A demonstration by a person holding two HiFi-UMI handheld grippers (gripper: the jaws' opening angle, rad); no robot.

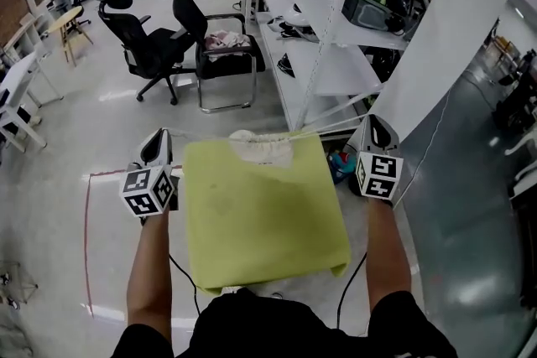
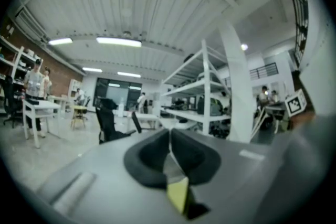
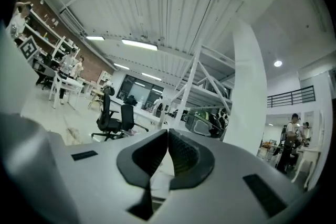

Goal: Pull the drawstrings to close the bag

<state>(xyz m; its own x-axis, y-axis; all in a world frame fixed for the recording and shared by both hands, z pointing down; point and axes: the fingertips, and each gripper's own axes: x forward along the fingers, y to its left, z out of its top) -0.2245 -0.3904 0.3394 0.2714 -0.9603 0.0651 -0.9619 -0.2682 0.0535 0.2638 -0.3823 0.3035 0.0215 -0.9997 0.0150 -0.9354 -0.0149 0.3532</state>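
Note:
A small white bag (image 1: 261,146) lies gathered at the far edge of the yellow-green table top (image 1: 260,214). A thin white drawstring (image 1: 201,135) runs taut from it leftward to my left gripper (image 1: 159,138). White drawstrings (image 1: 331,125) stretch rightward to my right gripper (image 1: 374,124). Both grippers are held level, one on each side of the table, with their jaws closed on the string ends. In the left gripper view the black pads (image 2: 157,157) meet with no gap. The right gripper view shows its pads (image 3: 181,157) pressed together likewise; the string itself is not clear there.
A white metal shelving rack (image 1: 323,29) and a slanted white pillar (image 1: 445,21) stand just beyond the table to the right. Two black office chairs (image 1: 180,42) sit farther back on the left. Red tape (image 1: 86,239) marks the floor at left; cables (image 1: 180,272) hang beneath the table.

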